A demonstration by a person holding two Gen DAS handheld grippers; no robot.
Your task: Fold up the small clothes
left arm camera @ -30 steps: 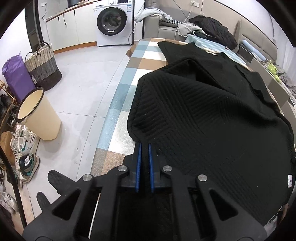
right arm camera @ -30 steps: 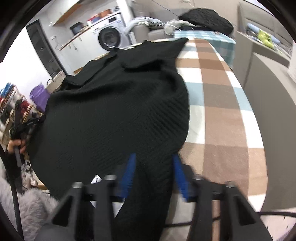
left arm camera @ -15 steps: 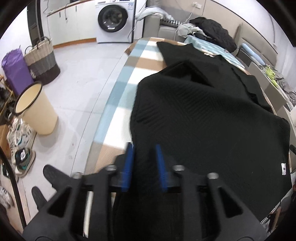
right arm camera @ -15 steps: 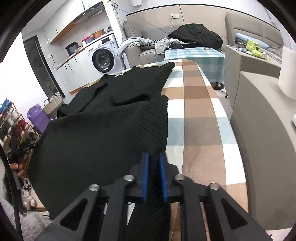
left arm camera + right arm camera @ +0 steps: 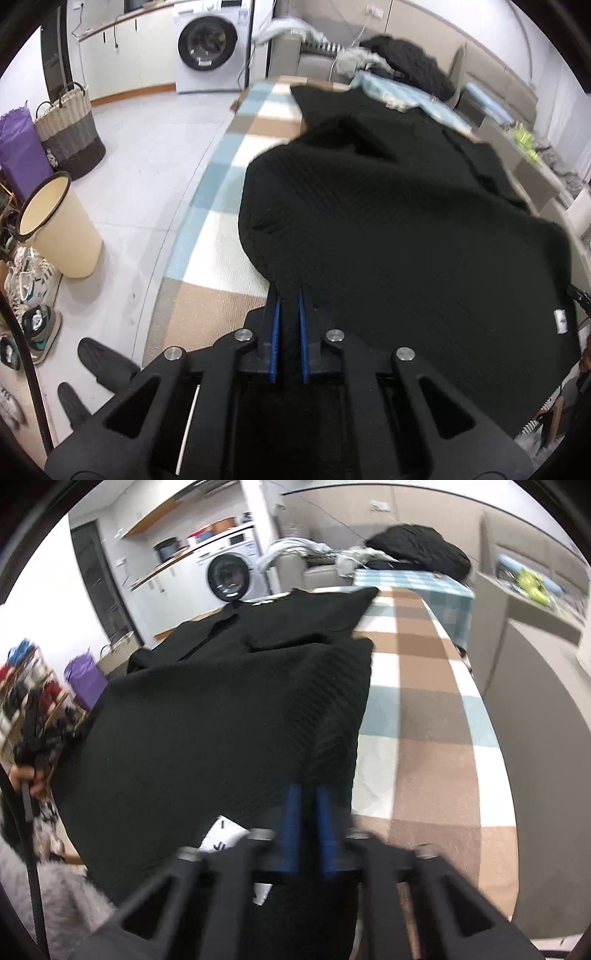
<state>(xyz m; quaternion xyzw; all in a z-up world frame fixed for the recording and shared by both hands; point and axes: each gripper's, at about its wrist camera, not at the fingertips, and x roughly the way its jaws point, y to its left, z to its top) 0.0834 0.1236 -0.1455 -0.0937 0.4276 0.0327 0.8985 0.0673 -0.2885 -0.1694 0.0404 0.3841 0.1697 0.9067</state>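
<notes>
Checked blue, brown and white cloth covers the table point(image 5: 221, 218), with a washing machine point(image 5: 208, 44) at 11 o'clock in the left wrist view and a cream bin point(image 5: 55, 225) at 9 o'clock on the floor. A black knitted garment point(image 5: 388, 221) lies spread across the table's middle. The left gripper point(image 5: 289, 295) is clamped on its near edge at 6 o'clock, and the right gripper point(image 5: 308, 794) likewise pinches black fabric between its blue pads.

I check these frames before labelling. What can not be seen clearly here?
- Left claw tips: left wrist view, buried in the black garment.
- Right claw: right wrist view, motion-blurred.
- White label: right wrist view, partly behind the garment, print unreadable.
</notes>
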